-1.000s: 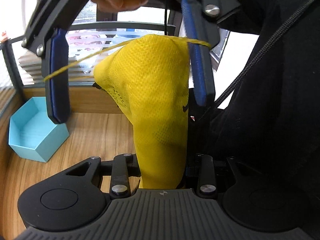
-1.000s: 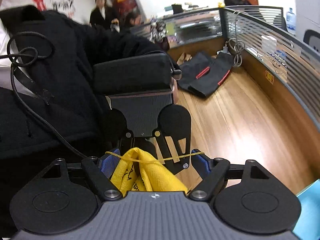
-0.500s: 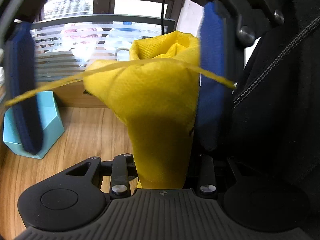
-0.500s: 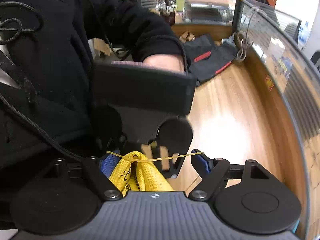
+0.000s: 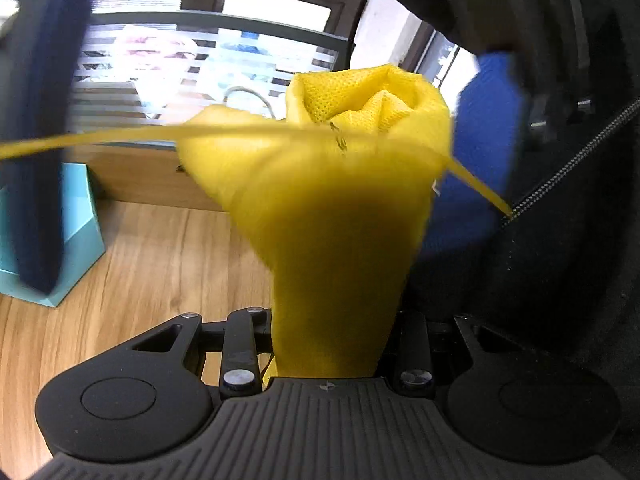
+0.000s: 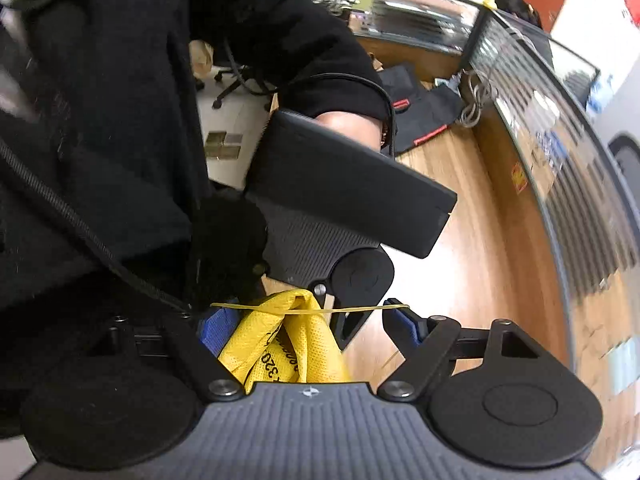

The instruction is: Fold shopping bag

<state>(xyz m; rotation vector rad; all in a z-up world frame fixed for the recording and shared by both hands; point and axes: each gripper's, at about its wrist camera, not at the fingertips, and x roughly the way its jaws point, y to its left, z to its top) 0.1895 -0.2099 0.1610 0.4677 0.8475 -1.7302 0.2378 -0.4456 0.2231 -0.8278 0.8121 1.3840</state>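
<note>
**Fingers stretch a rubber band around the rolled bag**

Blue padded fingers (image 6: 404,326) of the right gripper (image 6: 312,320) stand wide, a thin yellow rubber band (image 6: 360,309) stretched over them. The left gripper (image 5: 328,332) clamps the yellow mesh-textured shopping bag (image 5: 332,208), rolled into a cone above the wooden tabletop (image 5: 152,260). A turquoise angular box (image 5: 80,236) stands near.

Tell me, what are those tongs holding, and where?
Left tongs pinch the rolled yellow bag by one end; right tongs, spread open, stretch a rubber band across its other end.
</note>
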